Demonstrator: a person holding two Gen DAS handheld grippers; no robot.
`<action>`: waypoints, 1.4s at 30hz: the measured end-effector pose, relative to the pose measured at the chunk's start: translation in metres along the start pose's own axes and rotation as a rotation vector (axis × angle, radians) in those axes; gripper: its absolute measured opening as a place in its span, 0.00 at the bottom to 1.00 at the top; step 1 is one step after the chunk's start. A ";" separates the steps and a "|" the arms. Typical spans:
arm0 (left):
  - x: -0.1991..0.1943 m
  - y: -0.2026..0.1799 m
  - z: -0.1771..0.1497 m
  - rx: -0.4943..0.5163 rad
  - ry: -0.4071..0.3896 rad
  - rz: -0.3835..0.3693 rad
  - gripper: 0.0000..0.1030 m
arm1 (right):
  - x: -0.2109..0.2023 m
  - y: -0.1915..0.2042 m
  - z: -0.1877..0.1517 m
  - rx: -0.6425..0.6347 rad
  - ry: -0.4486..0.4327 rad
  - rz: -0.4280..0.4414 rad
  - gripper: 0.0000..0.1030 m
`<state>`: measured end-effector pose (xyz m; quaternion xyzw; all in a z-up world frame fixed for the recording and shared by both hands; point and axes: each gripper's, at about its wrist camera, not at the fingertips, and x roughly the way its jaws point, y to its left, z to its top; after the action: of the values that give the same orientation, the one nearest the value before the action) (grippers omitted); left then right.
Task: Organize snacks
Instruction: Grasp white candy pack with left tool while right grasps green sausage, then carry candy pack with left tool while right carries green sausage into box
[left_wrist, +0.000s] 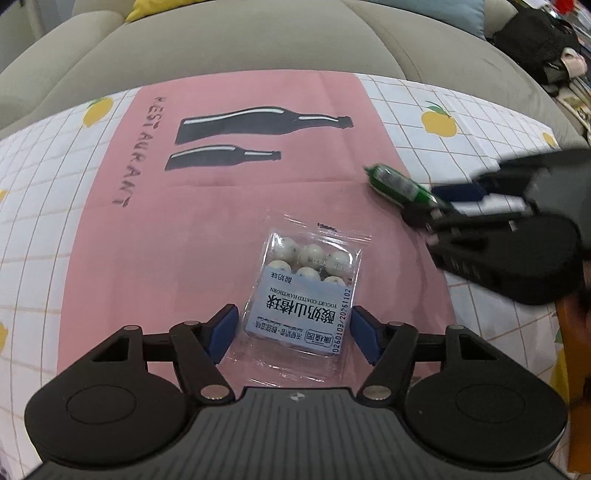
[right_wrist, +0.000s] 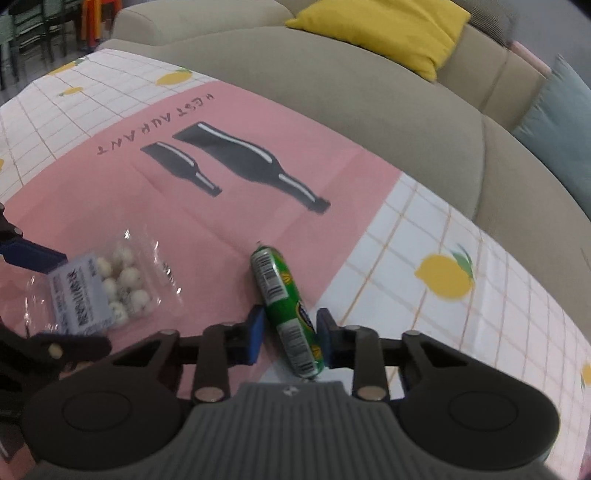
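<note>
Straddling crinkly clear pouch (left_wrist: 301, 301); glossy green tube (right_wrist: 286, 308)

The left gripper (left_wrist: 293, 328) is low over the table, pointing forward, its jaws spread wide with a blue pad (left_wrist: 222, 329) on either side of the bag (left_wrist: 306, 295); neither pad presses it. The right gripper (right_wrist: 290, 334) reaches in from the right, angled toward the left one. Its jaws are narrower, blue pads (right_wrist: 255, 332) close on both sides of the green sausage (right_wrist: 286, 306), which lies lengthwise between them. Whether they grip it is unclear. In the left view the right gripper (left_wrist: 439, 206) is blurred.
</note>
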<state>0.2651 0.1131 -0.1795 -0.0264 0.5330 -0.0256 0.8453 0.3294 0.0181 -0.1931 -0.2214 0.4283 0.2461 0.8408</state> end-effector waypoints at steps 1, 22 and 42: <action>-0.001 0.001 -0.002 -0.010 0.001 -0.001 0.72 | -0.005 0.002 -0.005 0.030 0.007 0.001 0.25; -0.034 -0.015 -0.083 0.024 -0.041 -0.049 0.77 | -0.098 0.057 -0.142 0.394 -0.078 -0.043 0.23; -0.034 -0.024 -0.095 0.103 -0.152 -0.034 0.65 | -0.089 0.054 -0.144 0.327 -0.162 -0.046 0.20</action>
<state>0.1642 0.0895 -0.1878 0.0064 0.4648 -0.0651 0.8830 0.1637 -0.0438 -0.2047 -0.0709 0.3882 0.1710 0.9028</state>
